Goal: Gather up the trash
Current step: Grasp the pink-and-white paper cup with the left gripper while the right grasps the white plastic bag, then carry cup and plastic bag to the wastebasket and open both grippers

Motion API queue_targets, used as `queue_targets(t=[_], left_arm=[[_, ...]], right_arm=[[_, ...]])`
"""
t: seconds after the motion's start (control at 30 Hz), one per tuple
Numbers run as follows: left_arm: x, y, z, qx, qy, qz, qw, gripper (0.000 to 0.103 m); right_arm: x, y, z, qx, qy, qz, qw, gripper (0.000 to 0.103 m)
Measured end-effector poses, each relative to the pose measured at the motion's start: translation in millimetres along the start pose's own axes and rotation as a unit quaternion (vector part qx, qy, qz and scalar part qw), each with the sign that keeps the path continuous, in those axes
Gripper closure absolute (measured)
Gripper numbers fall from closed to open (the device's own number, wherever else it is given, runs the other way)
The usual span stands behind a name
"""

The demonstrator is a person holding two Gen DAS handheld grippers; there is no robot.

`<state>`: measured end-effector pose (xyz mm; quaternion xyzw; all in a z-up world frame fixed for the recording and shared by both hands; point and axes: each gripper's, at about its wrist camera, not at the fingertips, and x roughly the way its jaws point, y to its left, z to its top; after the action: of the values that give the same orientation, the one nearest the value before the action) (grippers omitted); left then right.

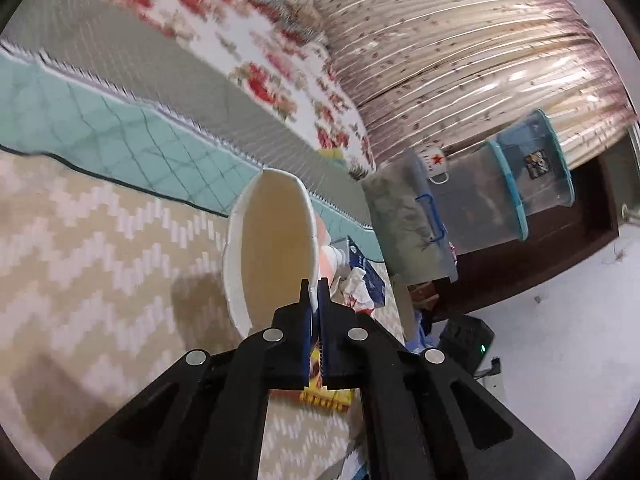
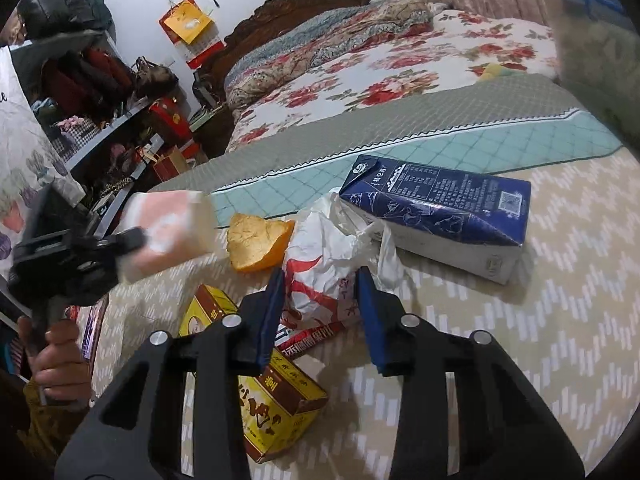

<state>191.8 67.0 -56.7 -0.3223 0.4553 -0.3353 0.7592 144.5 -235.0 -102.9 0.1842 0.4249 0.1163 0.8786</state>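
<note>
While your left gripper pinches the cup rim, your right gripper gapes, wrapper straight ahead between its jaws.

home bedroom. made bed with a floral sheet and carved wooden headboard; patterned curtains along one wall; open shelves packed with bags and clothes; stacked plastic storage bins beside the bed.
</note>
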Motion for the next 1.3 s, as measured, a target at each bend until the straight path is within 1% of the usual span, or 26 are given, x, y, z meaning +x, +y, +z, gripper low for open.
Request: queue_targets(t=[0.03, 0.13, 0.23, 0.33, 0.4, 0.43, 0.57, 0.7, 0.83, 0.97, 1.03, 1.07, 1.1, 1.17, 1.2, 1.23, 1.27, 1.3], left_arm=[[-7.7, -1.5, -2.2, 0.006, -0.004, 0.004, 1.0, 0.1], [-31.6, -5.6, -18.8, 0.021, -0.014, 0.018, 0.9995, 0.1], [-48.1, -8.8, -34.7, 0.033, -0.022, 0.034, 0.9987, 0.1], [-57.4, -15.0, -50.0, 0.054, -0.025, 0.06, 0.9964, 0.1], [-58.5, -20.5, -60.6, 0.074, -0.02, 0.084, 0.9935, 0.1], [-57.4, -20.8, -65.3, 0.079, -0.015, 0.09, 0.9927, 0.1], [-47.7, -25.6, -86.1, 0.086, 0.009, 0.082, 0.9929, 0.1], [-37.9, -26.7, -102.5, 0.081, 0.028, 0.069, 0.9939, 0.1], [-30.0, -21.4, -110.5, 0.071, 0.037, 0.069, 0.9944, 0.1], [-27.0, -17.5, -113.4, 0.06, 0.039, 0.072, 0.9948, 0.099], [-26.2, -16.1, -112.0, 0.054, 0.039, 0.071, 0.9953, 0.093], [-25.9, -15.9, -111.1, 0.052, 0.038, 0.071, 0.9954, 0.085], [-25.5, -16.9, -109.7, 0.051, 0.037, 0.073, 0.9954, 0.074], [-25.2, -17.7, -106.6, 0.05, 0.031, 0.077, 0.9953, 0.068], [-24.7, -18.0, -105.5, 0.051, 0.03, 0.076, 0.9954, 0.068], [-24.6, -18.1, -104.7, 0.051, 0.029, 0.074, 0.9955, 0.068], [-24.6, -18.5, -104.1, 0.052, 0.027, 0.073, 0.9957, 0.074], [-24.2, -19.0, -104.1, 0.054, 0.027, 0.069, 0.9957, 0.095]], right_arm=[[-3.0, -0.4, -1.4, 0.001, -0.003, -0.001, 1.0, 0.07], [-18.4, -2.5, -11.2, 0.004, -0.019, -0.002, 1.0, 0.07], [-42.8, -7.0, -26.1, 0.011, -0.038, -0.006, 0.999, 0.07], [-65.6, -16.0, -43.9, 0.019, -0.045, -0.022, 0.999, 0.07], [-76.1, -19.1, -54.0, 0.016, -0.042, -0.033, 0.998, 0.071], [-81.2, -20.2, -58.8, 0.016, -0.041, -0.037, 0.998, 0.07], [-95.5, -22.8, -77.1, 0.017, -0.031, -0.036, 0.999, 0.07], [-101.2, -13.4, -91.3, -0.006, -0.024, -0.03, 0.999, 0.07], [-101.3, -1.8, -101.1, -0.033, -0.018, -0.027, 0.999, 0.07], [-97.1, 7.9, -106.0, -0.055, -0.013, -0.045, 0.997, 0.068], [-96.9, 9.0, -107.6, -0.056, -0.013, -0.048, 0.997, 0.066], [-97.4, 9.1, -108.1, -0.057, -0.015, -0.05, 0.997, 0.066], [-97.2, 9.1, -108.0, -0.058, -0.016, -0.052, 0.997, 0.065], [-98.6, 10.2, -108.9, -0.061, -0.02, -0.056, 0.996, 0.062], [-98.7, 10.9, -109.2, -0.061, -0.022, -0.057, 0.996, 0.057], [-100.0, 11.6, -109.7, -0.062, -0.026, -0.058, 0.996, 0.049], [-101.8, 11.9, -109.8, -0.062, -0.032, -0.06, 0.996, 0.046], [-103.0, 12.3, -110.5, -0.062, -0.035, -0.061, 0.996, 0.042]])
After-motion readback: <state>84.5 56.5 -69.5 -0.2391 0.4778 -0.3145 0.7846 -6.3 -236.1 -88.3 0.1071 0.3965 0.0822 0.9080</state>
